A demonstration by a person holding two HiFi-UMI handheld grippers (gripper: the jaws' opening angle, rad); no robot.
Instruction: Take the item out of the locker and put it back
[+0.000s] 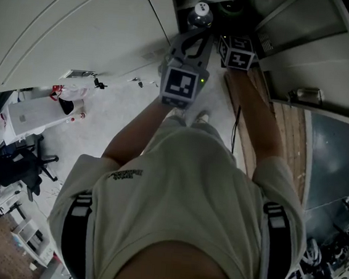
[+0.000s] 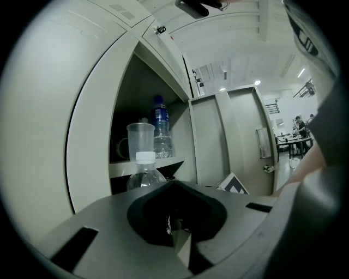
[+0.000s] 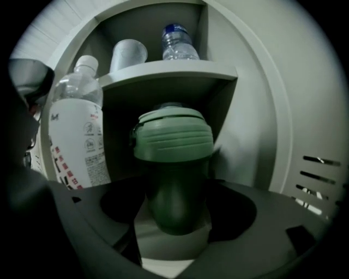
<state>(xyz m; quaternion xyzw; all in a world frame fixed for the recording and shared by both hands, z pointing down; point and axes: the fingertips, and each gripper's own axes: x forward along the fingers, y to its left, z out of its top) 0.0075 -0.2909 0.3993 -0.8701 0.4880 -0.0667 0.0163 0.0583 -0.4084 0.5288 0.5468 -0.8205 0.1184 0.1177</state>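
In the right gripper view a dark green flask (image 3: 174, 163) with a ribbed lid stands in the locker's lower compartment. It sits between the jaws of my right gripper (image 3: 174, 229), and dark gaps show on both sides of it. My left gripper (image 1: 194, 36) is shut on a clear water bottle (image 1: 202, 13) with a white cap, held upright just left of the flask. That bottle (image 3: 76, 131) shows a white label in the right gripper view. In the left gripper view its cap (image 2: 145, 158) rises above my left gripper (image 2: 174, 218).
The shelf above (image 3: 163, 71) carries a clear plastic cup (image 3: 128, 54) and a blue-capped bottle (image 3: 177, 41). The locker door (image 1: 319, 64) hangs open to the right. Shut locker doors (image 1: 68, 25) run to the left. An office chair (image 1: 16, 169) stands behind me.
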